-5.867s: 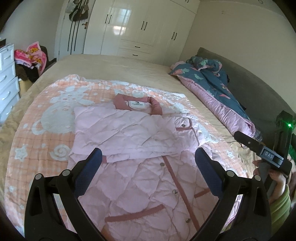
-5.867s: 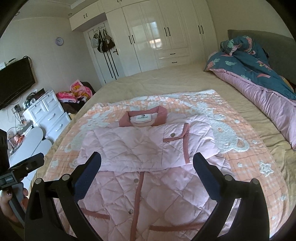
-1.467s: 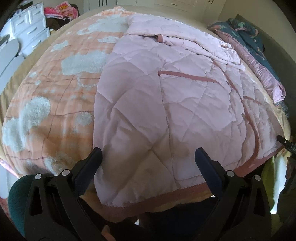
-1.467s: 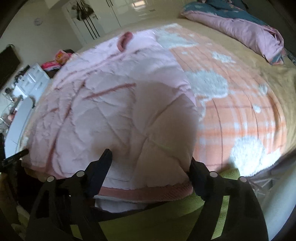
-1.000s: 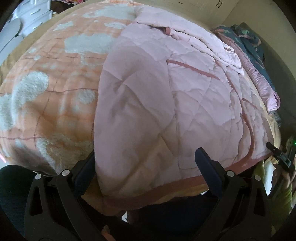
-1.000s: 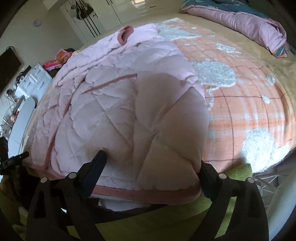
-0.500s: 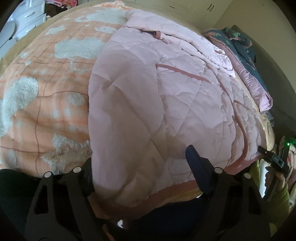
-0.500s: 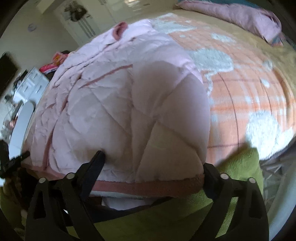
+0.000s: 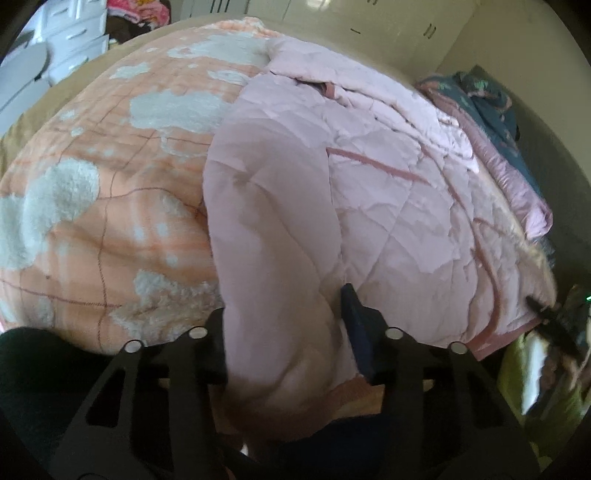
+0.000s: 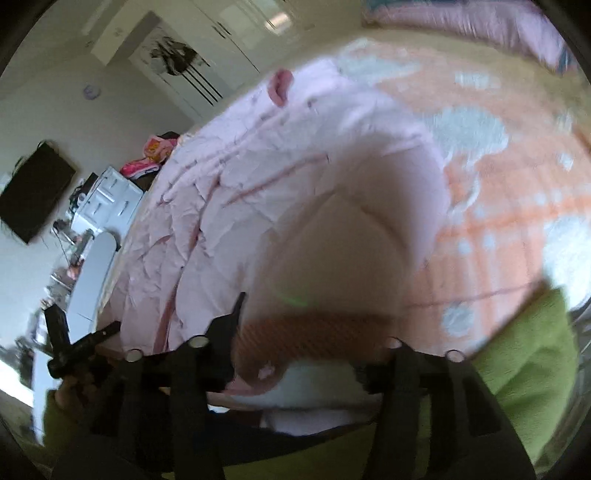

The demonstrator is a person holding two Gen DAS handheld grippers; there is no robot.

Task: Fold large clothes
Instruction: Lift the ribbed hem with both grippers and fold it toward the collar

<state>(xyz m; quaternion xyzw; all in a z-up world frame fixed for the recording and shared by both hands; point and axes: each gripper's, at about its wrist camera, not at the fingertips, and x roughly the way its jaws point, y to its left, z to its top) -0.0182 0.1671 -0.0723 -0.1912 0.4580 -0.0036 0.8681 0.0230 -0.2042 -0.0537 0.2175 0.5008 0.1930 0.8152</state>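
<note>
A pink quilted jacket (image 9: pixel 369 177) with darker pink trim lies on the bed, hem toward me. My left gripper (image 9: pixel 284 332) is closed on the jacket's bottom left hem corner, the fabric bunched between the fingers. My right gripper (image 10: pixel 306 354) is closed on the bottom right hem corner of the jacket (image 10: pixel 295 177), with the ribbed pink hem band (image 10: pixel 310 328) between the fingers. The right gripper also shows at the far right of the left wrist view (image 9: pixel 554 325). The right wrist view is motion-blurred.
An orange and white fleece blanket (image 9: pixel 110 206) covers the bed. A teal and pink duvet (image 9: pixel 495 122) lies by the headboard. White drawers (image 10: pixel 110 199), a wall TV (image 10: pixel 33 192) and white wardrobes (image 10: pixel 236 29) stand beyond.
Both grippers dropped from above the jacket to its hem, then closed from wide open onto the hem corners. The fabric now bunches up between the fingers.
</note>
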